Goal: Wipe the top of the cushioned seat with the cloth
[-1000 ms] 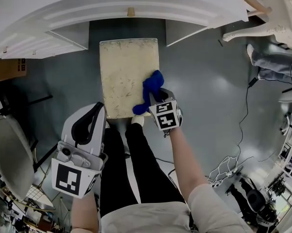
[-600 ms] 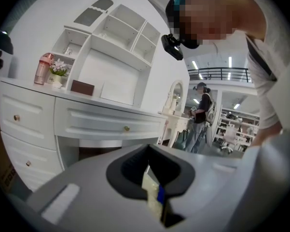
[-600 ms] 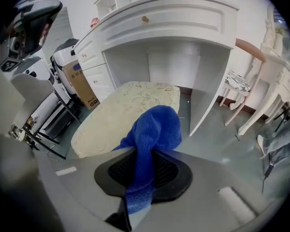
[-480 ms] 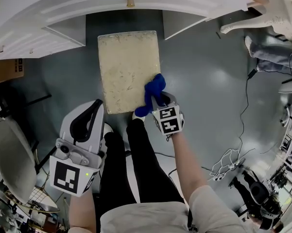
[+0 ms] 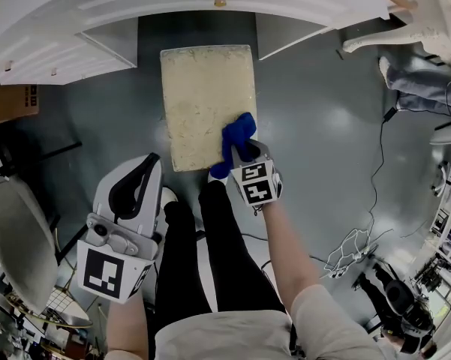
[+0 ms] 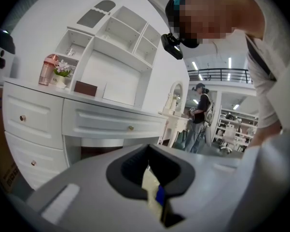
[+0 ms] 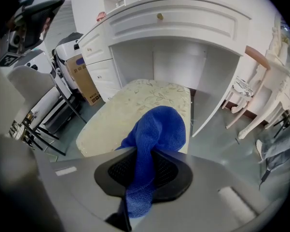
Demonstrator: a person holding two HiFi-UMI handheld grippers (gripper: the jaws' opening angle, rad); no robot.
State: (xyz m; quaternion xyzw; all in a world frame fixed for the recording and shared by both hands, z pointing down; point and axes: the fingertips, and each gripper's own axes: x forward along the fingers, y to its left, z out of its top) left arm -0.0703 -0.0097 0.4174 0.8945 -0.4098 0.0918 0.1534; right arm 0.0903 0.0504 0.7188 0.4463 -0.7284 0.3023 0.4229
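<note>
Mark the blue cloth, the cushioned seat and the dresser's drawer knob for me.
blue cloth (image 5: 238, 133): head view, on its bunched upper fold.
cushioned seat (image 5: 202, 88): head view, bare middle of its top.
drawer knob (image 7: 159, 16): right gripper view, on the knob's face.

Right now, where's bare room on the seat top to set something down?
Bare: far half and left side of the seat, up to the desk. Crowded: near right corner, where the right gripper holds the cloth.
</note>
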